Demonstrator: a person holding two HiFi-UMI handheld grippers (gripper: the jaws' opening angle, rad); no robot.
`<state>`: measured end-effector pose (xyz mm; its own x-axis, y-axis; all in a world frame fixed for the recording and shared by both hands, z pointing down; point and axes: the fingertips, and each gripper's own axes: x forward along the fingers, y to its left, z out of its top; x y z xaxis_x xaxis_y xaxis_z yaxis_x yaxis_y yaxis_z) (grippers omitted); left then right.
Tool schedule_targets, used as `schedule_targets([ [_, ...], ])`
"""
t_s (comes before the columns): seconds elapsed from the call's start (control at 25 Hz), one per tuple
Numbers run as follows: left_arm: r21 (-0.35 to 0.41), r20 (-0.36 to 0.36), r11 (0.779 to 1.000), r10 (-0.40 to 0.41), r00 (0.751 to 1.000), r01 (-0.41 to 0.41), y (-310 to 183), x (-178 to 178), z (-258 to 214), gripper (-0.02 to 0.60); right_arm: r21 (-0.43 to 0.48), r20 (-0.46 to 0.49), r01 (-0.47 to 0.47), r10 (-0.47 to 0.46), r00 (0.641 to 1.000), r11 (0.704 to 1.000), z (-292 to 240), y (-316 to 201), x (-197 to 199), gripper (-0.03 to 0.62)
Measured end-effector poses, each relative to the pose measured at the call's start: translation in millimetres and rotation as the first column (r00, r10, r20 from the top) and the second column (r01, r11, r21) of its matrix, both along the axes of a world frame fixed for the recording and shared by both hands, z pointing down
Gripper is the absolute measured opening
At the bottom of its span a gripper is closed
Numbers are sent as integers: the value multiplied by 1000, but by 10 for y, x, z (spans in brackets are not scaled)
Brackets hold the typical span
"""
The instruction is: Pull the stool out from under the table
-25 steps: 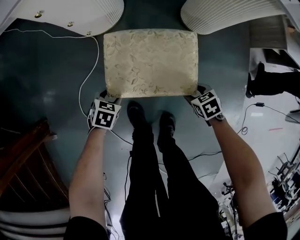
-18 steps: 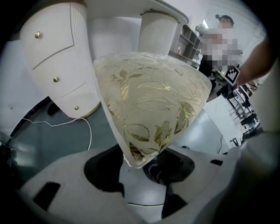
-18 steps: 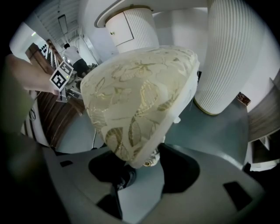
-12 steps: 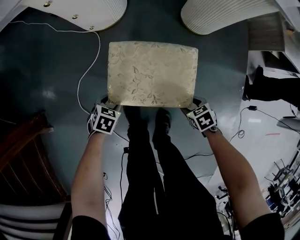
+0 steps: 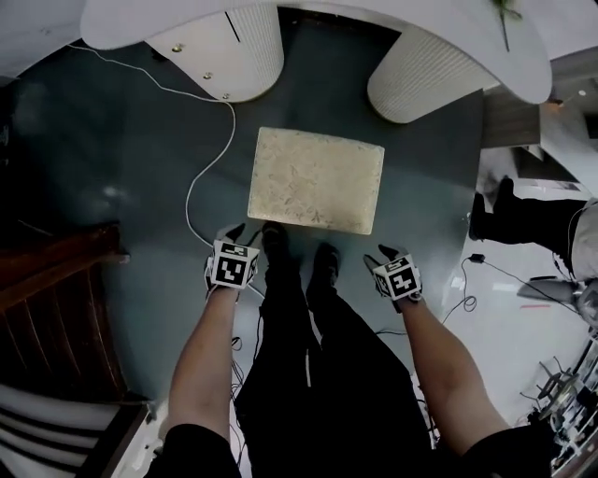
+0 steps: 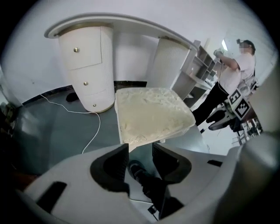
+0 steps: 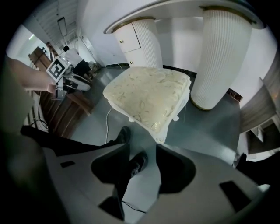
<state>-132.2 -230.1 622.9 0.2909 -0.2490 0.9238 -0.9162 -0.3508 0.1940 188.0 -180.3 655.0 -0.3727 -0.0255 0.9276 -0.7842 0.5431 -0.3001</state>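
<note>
The stool [image 5: 316, 179], with a cream patterned cushion, stands on the dark floor just in front of the white table [image 5: 168, 11]. My left gripper [image 5: 235, 235] hangs above and short of the stool's near left corner. My right gripper [image 5: 383, 255] hangs the same way by the near right corner. Both are clear of the cushion. In the left gripper view the stool [image 6: 151, 113] lies beyond the left gripper [image 6: 141, 159]; in the right gripper view the stool [image 7: 148, 94] lies beyond the right gripper [image 7: 143, 164]. Both pairs of jaws have just been closing, are still open, and hold nothing.
Two ribbed white pedestals [image 5: 234, 47] [image 5: 425, 79] carry the table behind the stool. A white cable [image 5: 201, 168] runs across the floor on the left. A dark wooden chair [image 5: 56, 280] is at the left. Another person [image 5: 533, 219] stands at the right. My shoes [image 5: 299, 252] are close behind the stool.
Both grippers have come off the stool's near corners, risen and drawn back. The view has risen too, so the stool looks smaller and the table top now shows.
</note>
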Motion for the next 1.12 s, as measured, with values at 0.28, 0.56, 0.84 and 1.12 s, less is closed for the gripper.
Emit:
schedule_targets([
  [0.28,41,-18,999,-21,1000,22,14,118,-950,155,24,9,-25,25,1000,999,-809,34,91,173],
  [0.56,69,-9,994,-87,996,87,244,165,-1719,136,73,48,20,-23,999,997,-1455,-86,117,166],
  [0.84,87,-55,948,-303,951,307,592,-17,-2307,96,148,85,42,-55,995,988,-1957,-344,77,152],
  [1.12,97,-34,963,-248,968,250,776,-76,-2592,75,233,188,-52,8,982,971,-2522,-513,-2,128],
])
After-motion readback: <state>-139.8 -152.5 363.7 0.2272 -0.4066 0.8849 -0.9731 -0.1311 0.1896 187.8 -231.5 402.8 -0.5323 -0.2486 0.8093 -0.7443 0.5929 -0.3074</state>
